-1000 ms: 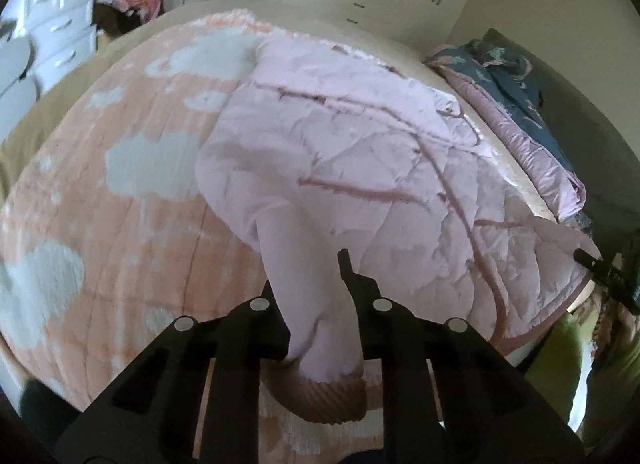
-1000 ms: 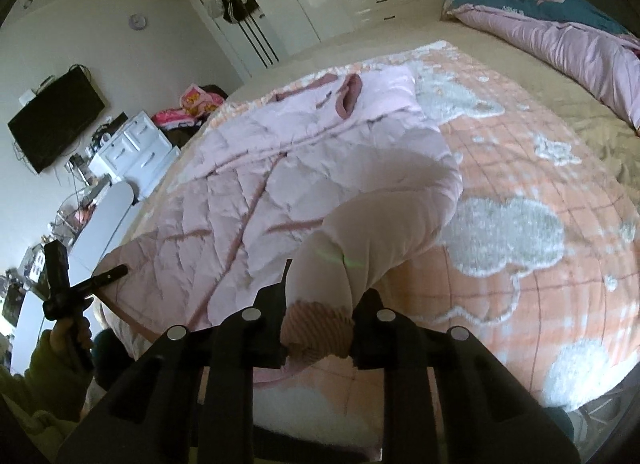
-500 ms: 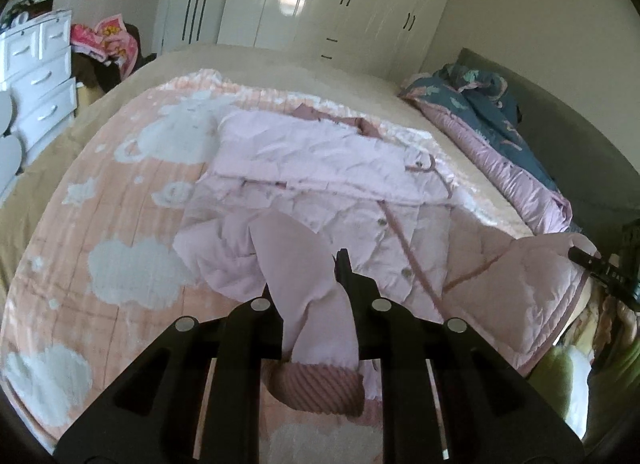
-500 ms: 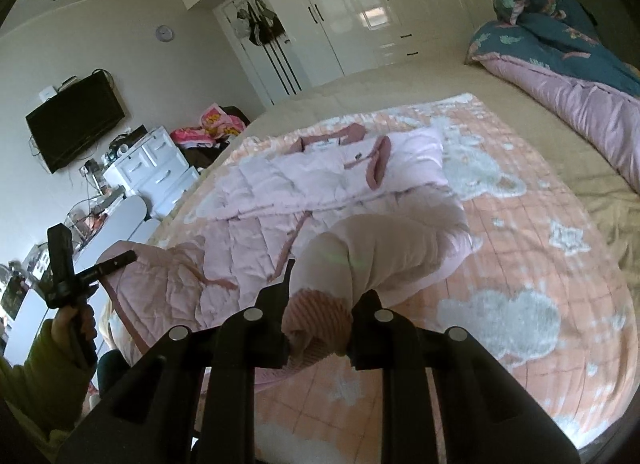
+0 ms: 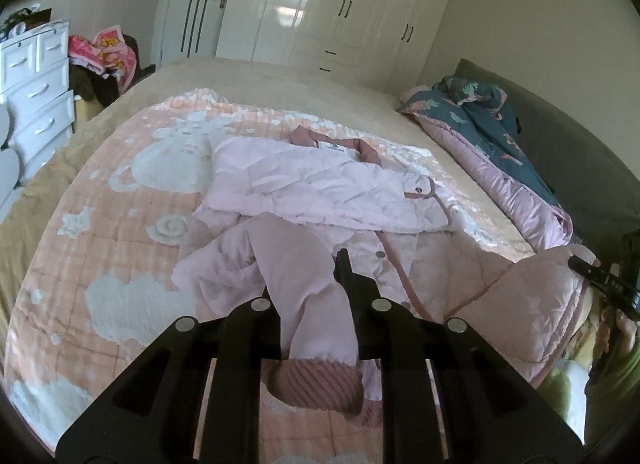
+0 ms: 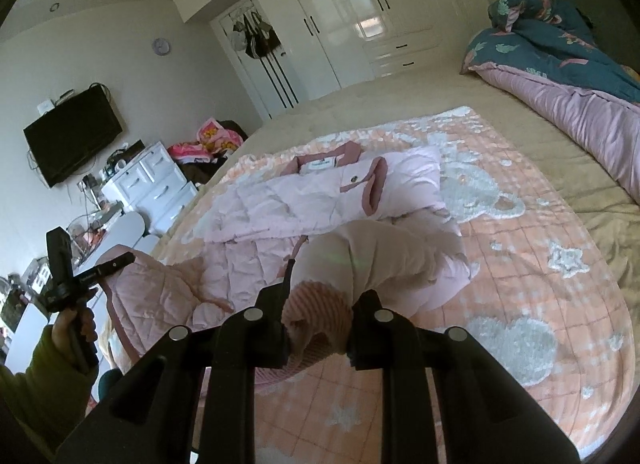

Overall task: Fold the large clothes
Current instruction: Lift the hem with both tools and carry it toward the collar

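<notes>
A pale pink quilted coat (image 5: 320, 192) lies on the bed with its collar at the far end. My left gripper (image 5: 308, 284) is shut on one sleeve (image 5: 296, 264), and the ribbed pink cuff (image 5: 316, 384) hangs below the fingers. My right gripper (image 6: 326, 284) is shut on the other sleeve (image 6: 380, 256), just above its ribbed cuff (image 6: 316, 308). Both sleeves are lifted off the coat (image 6: 304, 200). The coat's near lower part bunches up between the grippers. Each view shows the other gripper at its edge: the right gripper (image 5: 580, 264) and the left gripper (image 6: 120, 262).
A peach blanket (image 5: 120, 224) with white clouds covers the bed. A rolled teal and pink duvet (image 5: 500, 152) lies along the right side. White drawers (image 5: 36, 92) and a wall TV (image 6: 72, 136) stand left, wardrobes (image 5: 340, 4) behind. A hand (image 6: 72, 328) in a green sleeve holds the left gripper.
Both grippers have risen and drawn back from the coat, lifting the two sleeves with them. Both grips have stayed shut.
</notes>
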Available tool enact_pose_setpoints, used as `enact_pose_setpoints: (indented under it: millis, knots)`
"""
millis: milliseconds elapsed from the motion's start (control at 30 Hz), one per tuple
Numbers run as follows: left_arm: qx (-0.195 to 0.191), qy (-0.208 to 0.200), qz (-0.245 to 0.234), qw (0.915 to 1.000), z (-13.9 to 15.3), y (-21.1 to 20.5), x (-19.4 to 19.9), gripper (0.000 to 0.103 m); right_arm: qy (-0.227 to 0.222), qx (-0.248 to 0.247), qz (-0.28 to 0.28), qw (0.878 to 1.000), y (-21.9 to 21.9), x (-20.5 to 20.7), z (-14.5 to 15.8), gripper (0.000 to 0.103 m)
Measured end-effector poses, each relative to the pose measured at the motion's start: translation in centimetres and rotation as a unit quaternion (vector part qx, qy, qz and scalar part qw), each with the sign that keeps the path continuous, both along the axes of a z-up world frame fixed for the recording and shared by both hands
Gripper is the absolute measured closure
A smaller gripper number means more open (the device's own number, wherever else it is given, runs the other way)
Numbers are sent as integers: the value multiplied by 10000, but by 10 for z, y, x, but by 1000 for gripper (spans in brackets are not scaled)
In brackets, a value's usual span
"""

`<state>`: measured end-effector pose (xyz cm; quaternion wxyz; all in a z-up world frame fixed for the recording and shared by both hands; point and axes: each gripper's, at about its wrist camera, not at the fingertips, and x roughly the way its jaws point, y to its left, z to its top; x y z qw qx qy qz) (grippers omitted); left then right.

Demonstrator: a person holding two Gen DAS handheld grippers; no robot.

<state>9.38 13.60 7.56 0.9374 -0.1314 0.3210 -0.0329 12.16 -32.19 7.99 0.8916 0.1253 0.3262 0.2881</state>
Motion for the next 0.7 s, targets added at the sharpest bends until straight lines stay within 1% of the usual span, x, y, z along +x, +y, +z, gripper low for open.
enact_pose_setpoints:
  millis: [267, 400, 533, 700]
  knots:
    - [-73, -108, 59, 9999, 13, 7, 12, 94, -106, 47, -59, 9999, 0, 13, 15, 84]
    - [-116, -213, 109, 9996, 23, 13, 20, 94, -237, 59, -97, 9997, 1, 24, 31, 84]
    - [-145, -374, 190, 9990, 39, 21, 31, 94, -399, 113, -126, 9991, 2, 38, 50, 84]
    - [-192, -482, 303, 9982, 58, 31, 45, 94, -523, 186, -170, 9983, 4, 58, 70, 84]
